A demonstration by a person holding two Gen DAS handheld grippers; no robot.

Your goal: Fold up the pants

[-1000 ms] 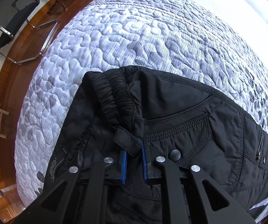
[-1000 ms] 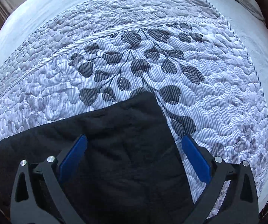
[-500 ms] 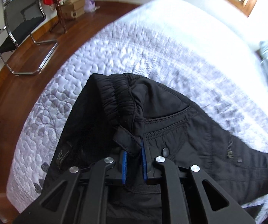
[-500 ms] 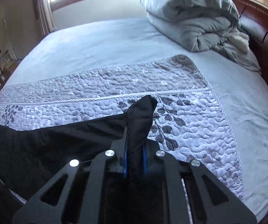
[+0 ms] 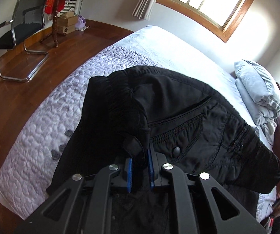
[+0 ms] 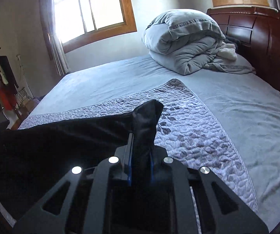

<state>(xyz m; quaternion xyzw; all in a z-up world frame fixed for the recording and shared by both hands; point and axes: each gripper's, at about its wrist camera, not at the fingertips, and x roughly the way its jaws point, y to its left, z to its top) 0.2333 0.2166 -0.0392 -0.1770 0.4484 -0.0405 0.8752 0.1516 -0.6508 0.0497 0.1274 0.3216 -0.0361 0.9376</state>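
Observation:
The black pants (image 5: 179, 117) hang lifted above the quilted bedspread (image 5: 42, 136). My left gripper (image 5: 140, 167) is shut on the waistband end, near the elastic band and a snap button (image 5: 177, 152). In the right wrist view my right gripper (image 6: 140, 163) is shut on the leg end of the pants (image 6: 145, 120), which sticks up between the blue pads. The rest of the pants (image 6: 52, 142) stretches away to the left, above the bedspread (image 6: 198, 136).
A rolled grey duvet (image 6: 184, 44) lies by the dark wooden headboard (image 6: 266, 35). A black chair (image 5: 17, 33) and a coat stand (image 5: 55, 9) with boxes stand on the wooden floor (image 5: 13, 97) beside the bed. Windows are behind the bed.
My right gripper closed on the leg end, having been open over it. Both grippers have risen, lifting the pants off the bedspread; both views now show the room.

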